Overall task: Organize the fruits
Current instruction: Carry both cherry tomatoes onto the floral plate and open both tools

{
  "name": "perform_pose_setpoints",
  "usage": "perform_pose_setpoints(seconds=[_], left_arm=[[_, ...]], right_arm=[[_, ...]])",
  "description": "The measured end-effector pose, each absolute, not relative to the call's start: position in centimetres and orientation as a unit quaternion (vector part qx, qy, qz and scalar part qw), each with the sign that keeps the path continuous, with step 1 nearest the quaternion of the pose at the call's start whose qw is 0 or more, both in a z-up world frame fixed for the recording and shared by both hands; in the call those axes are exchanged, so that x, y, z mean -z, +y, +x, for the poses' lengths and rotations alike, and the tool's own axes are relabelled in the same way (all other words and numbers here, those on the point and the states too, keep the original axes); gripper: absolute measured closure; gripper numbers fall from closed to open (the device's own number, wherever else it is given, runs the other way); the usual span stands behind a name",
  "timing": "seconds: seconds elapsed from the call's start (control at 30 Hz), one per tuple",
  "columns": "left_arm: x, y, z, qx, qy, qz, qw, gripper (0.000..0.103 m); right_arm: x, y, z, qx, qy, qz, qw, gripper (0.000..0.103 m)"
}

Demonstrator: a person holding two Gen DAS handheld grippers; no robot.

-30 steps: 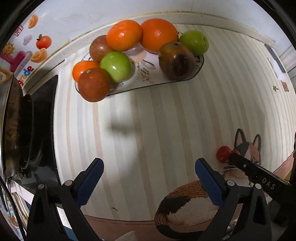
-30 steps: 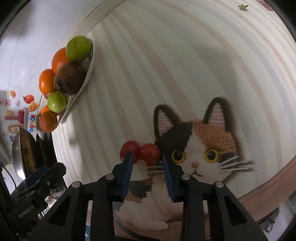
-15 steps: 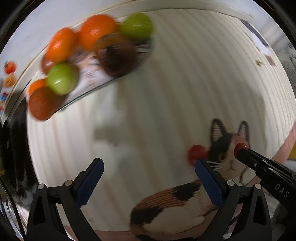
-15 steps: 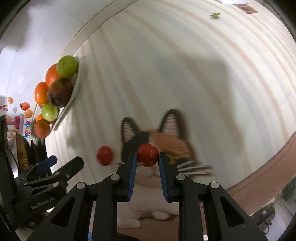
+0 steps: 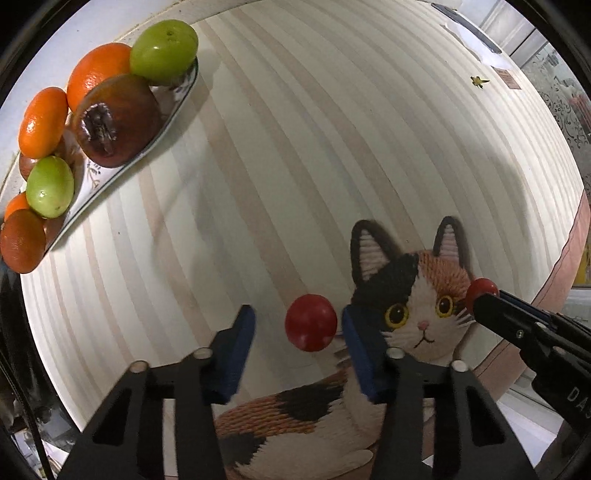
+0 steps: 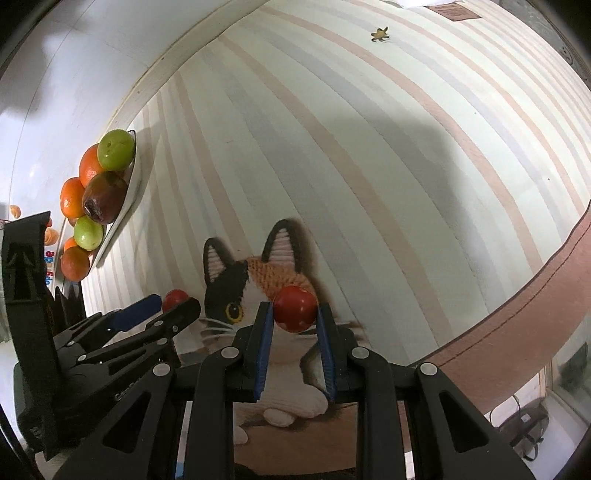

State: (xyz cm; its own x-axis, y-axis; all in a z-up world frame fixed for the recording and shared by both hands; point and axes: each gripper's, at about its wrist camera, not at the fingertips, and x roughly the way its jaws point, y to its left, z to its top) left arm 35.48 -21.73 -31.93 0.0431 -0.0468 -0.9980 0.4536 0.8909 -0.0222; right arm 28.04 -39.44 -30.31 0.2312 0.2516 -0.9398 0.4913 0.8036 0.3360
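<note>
A small red tomato (image 5: 311, 322) lies on the striped tablecloth between the blue pads of my left gripper (image 5: 295, 334), which is open around it with a gap on the left side. My right gripper (image 6: 295, 314) is shut on a second red tomato (image 6: 295, 308) and holds it above the cat-shaped mat (image 6: 255, 280); this tomato also shows in the left wrist view (image 5: 480, 291). The left gripper and its tomato (image 6: 176, 297) show in the right wrist view. A white plate (image 5: 110, 173) at the far left holds oranges, green fruits and a brown fruit (image 5: 116, 120).
The cat mat (image 5: 413, 306) lies under and right of both grippers. The wall (image 6: 74, 74) runs behind the plate. The table's brown edge (image 6: 517, 325) curves at the right. A small star-shaped piece (image 6: 380, 34) lies far back.
My left gripper moved right and down from the plate and narrowed around the loose tomato. My right gripper closed on the other tomato and lifted it off the table.
</note>
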Motion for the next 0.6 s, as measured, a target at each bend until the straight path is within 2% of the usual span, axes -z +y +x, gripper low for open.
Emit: perform_pose_setpoints(seconds=[0.13,0.4,0.53,0.6], left_arm=[[32.2,-22.1,35.5,0.18,0.668,0.151,0.706,0.068],[32.7,-24.7,34.8,0.184,0.661,0.152,0.711,0.07],[32.5,-24.9,34.7,0.183,0.657,0.152,0.715,0.078],[32.5,-24.9,34.7,0.183,0.658,0.147,0.715,0.079]], right_arm=[[30.3,-39.5,27.9,0.083,0.614,0.303,0.724,0.077],[30.3,-39.8,27.6,0.082,0.613,0.303,0.725,0.077],[30.1,-39.9,27.5,0.08,0.612,0.301,0.727,0.077],[30.0,-39.9,27.4,0.078,0.612,0.3,0.727,0.077]])
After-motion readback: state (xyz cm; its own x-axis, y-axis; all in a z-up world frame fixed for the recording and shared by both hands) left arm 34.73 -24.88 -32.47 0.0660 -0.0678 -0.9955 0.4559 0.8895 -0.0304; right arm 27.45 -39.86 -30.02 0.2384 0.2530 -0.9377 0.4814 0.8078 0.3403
